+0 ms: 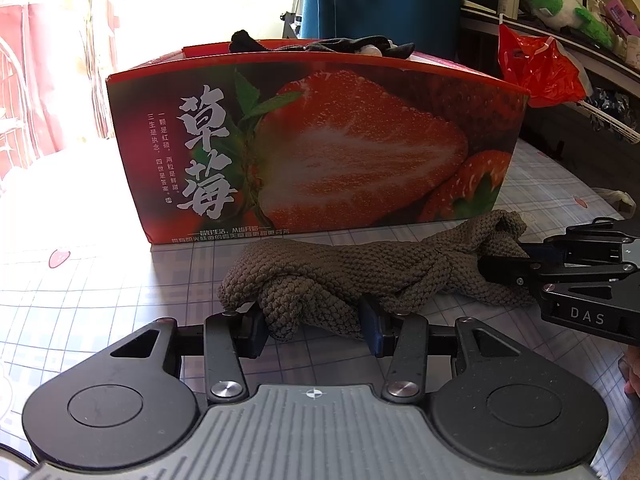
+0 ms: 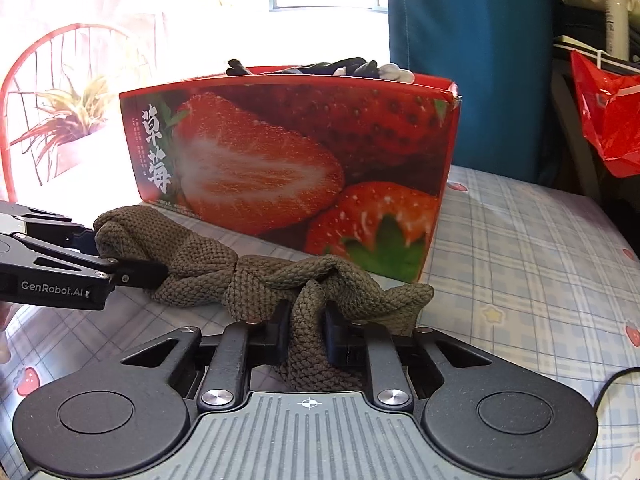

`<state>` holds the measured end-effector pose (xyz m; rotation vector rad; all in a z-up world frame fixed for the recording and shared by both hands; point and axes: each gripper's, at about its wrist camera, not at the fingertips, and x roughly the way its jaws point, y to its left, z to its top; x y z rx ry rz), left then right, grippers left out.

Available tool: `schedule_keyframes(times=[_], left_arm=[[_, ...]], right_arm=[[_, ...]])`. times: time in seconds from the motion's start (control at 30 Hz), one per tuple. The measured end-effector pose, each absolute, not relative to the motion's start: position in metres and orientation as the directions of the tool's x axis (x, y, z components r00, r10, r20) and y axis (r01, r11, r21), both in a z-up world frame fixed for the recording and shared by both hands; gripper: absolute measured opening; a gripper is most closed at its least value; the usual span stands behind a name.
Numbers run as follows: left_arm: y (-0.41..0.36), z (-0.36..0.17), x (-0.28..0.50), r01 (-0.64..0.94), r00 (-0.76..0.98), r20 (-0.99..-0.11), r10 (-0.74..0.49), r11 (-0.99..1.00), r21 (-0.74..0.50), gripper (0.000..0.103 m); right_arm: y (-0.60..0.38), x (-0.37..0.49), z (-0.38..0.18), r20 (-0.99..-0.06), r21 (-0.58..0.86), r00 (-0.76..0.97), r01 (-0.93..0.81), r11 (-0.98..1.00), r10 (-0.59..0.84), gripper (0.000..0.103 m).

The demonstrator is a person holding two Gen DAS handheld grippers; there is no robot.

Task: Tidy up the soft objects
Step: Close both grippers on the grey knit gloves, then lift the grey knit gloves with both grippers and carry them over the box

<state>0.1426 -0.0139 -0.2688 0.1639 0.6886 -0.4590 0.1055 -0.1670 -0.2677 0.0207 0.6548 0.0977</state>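
Knitted scarf (image 1: 360, 276) lies on the table (image 1: 100, 288) before the strawberry box (image 1: 320, 140), left gripper (image 1: 312, 326) and right gripper (image 2: 306, 330) each clamped on one end. Dark clothes (image 1: 320, 45) already fill the box; the scarf remains.

1. My left fingers (image 1: 370, 320) flank one end of the knitted cloth (image 1: 360, 276); my right fingers (image 2: 280, 324) flank the other end.
2. The cloth lies on the table (image 2: 540, 248), stretched between both pairs.
3. Beyond my fingertips stands the box (image 1: 320, 140), with dark garments (image 1: 320, 46) in it.
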Motion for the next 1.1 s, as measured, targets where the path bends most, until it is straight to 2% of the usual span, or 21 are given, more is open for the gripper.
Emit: schedule_keyframes(times=[0.1, 0.13, 0.17, 0.23, 0.33, 0.63, 1.1], left_arm=[[-0.015, -0.266, 0.147, 0.462, 0.663, -0.662, -0.351, 0.887, -0.007, 0.049], [-0.015, -0.265, 0.148, 0.463, 0.654, -0.667, -0.356, 0.886, -0.019, 0.044], [-0.014, -0.264, 0.15, 0.466, 0.643, -0.672, -0.367, 0.884, -0.037, 0.034], [-0.015, -0.261, 0.149, 0.476, 0.634, -0.676, -0.376, 0.878, -0.041, 0.024], [-0.021, -0.257, 0.145, 0.505, 0.646, -0.667, -0.372, 0.863, 0.007, 0.017], [-0.011, -0.229, 0.142, 0.486, 0.681, -0.62, -0.39, 0.874, -0.015, 0.016], [0.002, -0.163, 0.138, 0.498, 0.728, -0.5, -0.468, 0.863, -0.083, 0.016]], right_arm=[[-0.165, 0.105, -0.268, -0.606, 0.042, 0.79, -0.088, 0.995, 0.095, 0.016], [-0.165, 0.105, -0.268, -0.606, 0.041, 0.79, -0.089, 0.995, 0.095, 0.016], [-0.165, 0.105, -0.268, -0.606, 0.041, 0.79, -0.089, 0.995, 0.096, 0.016], [-0.167, 0.106, -0.268, -0.609, 0.049, 0.786, -0.092, 0.995, 0.103, 0.016], [-0.169, 0.106, -0.266, -0.613, 0.064, 0.783, -0.088, 0.994, 0.109, 0.014], [-0.169, 0.097, -0.245, -0.578, 0.091, 0.802, -0.123, 0.988, 0.153, 0.012], [-0.174, 0.093, -0.178, -0.485, 0.081, 0.855, -0.165, 0.983, 0.183, 0.012]])
